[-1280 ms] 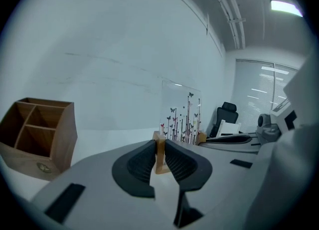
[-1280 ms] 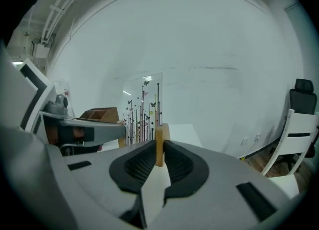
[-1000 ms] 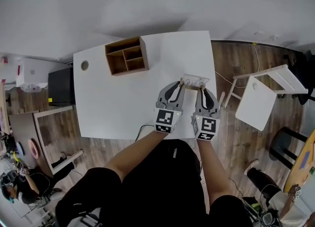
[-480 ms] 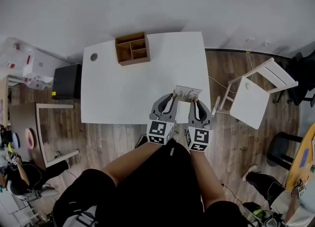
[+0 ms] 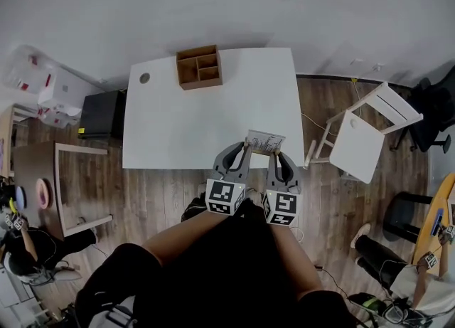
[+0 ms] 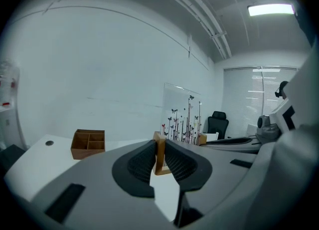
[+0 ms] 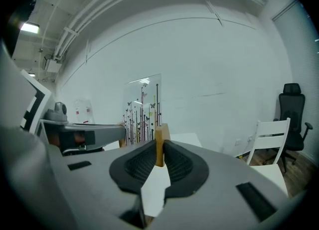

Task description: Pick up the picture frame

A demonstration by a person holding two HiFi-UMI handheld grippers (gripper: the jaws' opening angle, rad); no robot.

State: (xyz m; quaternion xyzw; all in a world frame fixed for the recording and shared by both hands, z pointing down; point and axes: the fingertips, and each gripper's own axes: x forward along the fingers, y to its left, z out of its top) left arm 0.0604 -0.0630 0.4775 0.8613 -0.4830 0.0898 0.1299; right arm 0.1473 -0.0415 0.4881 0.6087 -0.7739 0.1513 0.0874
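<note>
left hand-held gripper (image 5: 244, 149) and right hand-held gripper (image 5: 274, 154) both pinch the picture frame (image 5: 265, 141) by the near edge of the worktop (image 5: 185, 127); wooden organizer (image 5: 199, 67) sits way back

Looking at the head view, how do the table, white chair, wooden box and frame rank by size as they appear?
Largest to smallest: table, chair, wooden box, frame. The frame shows tilted and foreshortened, so its place below the wooden box is unsure.

Bare forearms (image 5: 181, 230) forward, side by side; left gripper (image 5: 245, 147) and right gripper (image 5: 279, 154) parallel; fingers (image 6: 135, 163) of both clamped
</note>
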